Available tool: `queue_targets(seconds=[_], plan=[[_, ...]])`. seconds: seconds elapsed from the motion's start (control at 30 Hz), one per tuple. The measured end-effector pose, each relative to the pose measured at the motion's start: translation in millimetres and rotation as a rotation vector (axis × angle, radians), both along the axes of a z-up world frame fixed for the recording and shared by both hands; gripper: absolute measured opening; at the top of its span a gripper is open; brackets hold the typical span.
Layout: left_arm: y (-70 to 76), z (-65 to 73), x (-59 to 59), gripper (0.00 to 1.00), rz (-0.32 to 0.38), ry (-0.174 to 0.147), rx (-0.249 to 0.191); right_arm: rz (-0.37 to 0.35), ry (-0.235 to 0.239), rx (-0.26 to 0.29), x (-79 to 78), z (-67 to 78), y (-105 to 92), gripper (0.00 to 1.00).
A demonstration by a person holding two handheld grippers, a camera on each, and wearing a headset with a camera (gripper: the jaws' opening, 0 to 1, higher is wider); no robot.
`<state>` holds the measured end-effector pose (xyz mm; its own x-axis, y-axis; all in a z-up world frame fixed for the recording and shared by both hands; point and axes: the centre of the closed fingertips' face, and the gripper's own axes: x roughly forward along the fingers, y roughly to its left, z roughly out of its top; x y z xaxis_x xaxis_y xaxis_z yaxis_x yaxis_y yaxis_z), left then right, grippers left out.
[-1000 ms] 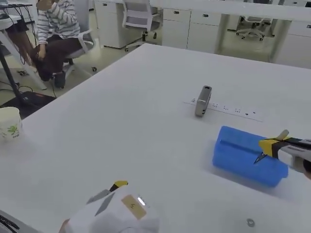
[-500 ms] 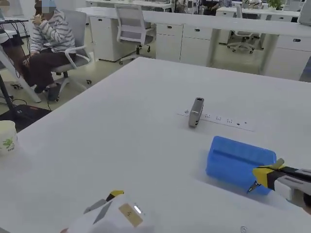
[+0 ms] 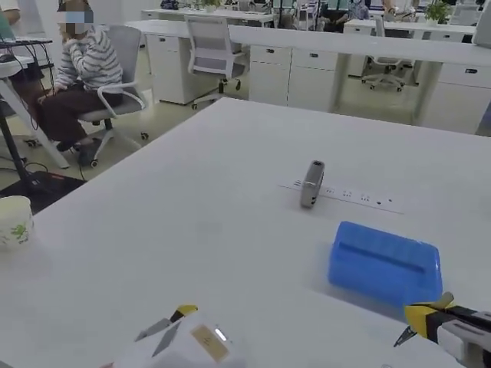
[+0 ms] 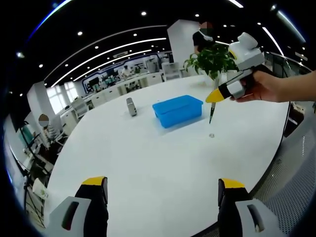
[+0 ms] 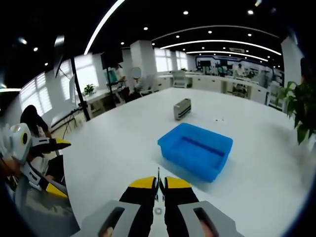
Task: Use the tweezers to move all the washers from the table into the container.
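Observation:
The blue container point(image 3: 383, 261) sits on the white table, seen also in the right gripper view point(image 5: 195, 148) and the left gripper view point(image 4: 177, 109). My right gripper point(image 3: 418, 322) hovers just in front of it, shut on thin tweezers point(image 5: 158, 175) that point down at the table. In the left gripper view the tweezers' tip point(image 4: 211, 117) hangs a little above a small washer point(image 4: 211, 135). A ring that looks like this washer point(image 5: 158, 211) shows between the right jaws. My left gripper point(image 4: 160, 190) stands open at the near left, holding nothing.
A grey block point(image 3: 311, 184) lies beyond the container beside a row of small marks. A paper cup point(image 3: 14, 222) stands at the table's left edge. A person sits on a chair point(image 3: 115, 92) off the far left. A potted plant point(image 4: 212, 59) stands behind the right gripper.
My right gripper with the tweezers has drawn back from over the container to the bare table in front of it. The head camera has tilted up. The left gripper stays put.

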<state>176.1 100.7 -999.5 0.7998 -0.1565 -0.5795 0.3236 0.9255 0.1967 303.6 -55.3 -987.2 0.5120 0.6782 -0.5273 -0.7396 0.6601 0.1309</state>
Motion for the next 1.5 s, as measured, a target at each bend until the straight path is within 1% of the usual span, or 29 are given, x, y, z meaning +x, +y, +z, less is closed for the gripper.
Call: queue_targets(seconds=[0.17, 0.4, 0.47, 0.63, 0.8, 0.83, 0.9, 1.0, 1.23, 1.33, 1.43, 1.5], plan=[[0.1, 0.3, 0.0, 0.95, 0.000, -0.002, -0.005, 0.007, 0.016, -0.032, 0.7, -13.5, -2.5, 0.03], [0.2, -0.1, 0.4, 0.94, 0.000, -0.002, -0.007, 0.008, 0.046, -0.042, -0.4, -28.3, -4.4, 0.03], [0.5, -1.5, 0.0, 0.94, 0.002, 0.006, -0.007, 0.008, 0.053, -0.043, -0.4, -31.4, -4.4, 0.03], [0.4, -3.0, -0.3, 0.94, 0.001, 0.011, 0.000, 0.010, 0.048, -0.047, -1.3, -32.7, -4.0, 0.03], [2.5, -2.3, 0.5, 0.94, 0.012, 0.007, -0.001, 0.027, 0.035, -0.074, -4.7, -38.7, -5.2, 0.02], [3.2, -2.2, 0.6, 0.94, 0.015, 0.006, 0.000, 0.028, 0.025, -0.070, -4.2, -37.4, -4.8, 0.02], [4.3, -1.6, 1.2, 0.94, 0.021, 0.003, -0.001, 0.028, 0.025, -0.071, -6.1, -36.9, -3.4, 0.02], [4.5, -1.8, 1.4, 0.94, 0.021, 0.004, 0.001, 0.029, 0.014, -0.056, -6.1, -36.3, 0.0, 0.02], [3.1, -3.6, 0.5, 0.93, 0.012, 0.014, 0.003, 0.027, -0.008, -0.073, -2.7, -36.2, 2.8, 0.01], [3.2, -3.5, 0.3, 0.93, 0.011, 0.015, 0.006, 0.011, 0.007, -0.073, -1.2, -35.6, 2.2, 0.00], [5.1, -2.8, 0.9, 0.93, 0.016, 0.009, 0.011, 0.000, 0.015, -0.068, 0.1, -35.4, 0.8, 0.00], [6.1, -2.7, 1.1, 0.93, 0.023, 0.010, 0.005, -0.008, 0.022, -0.065, 0.6, -35.5, -0.7, 0.00]])
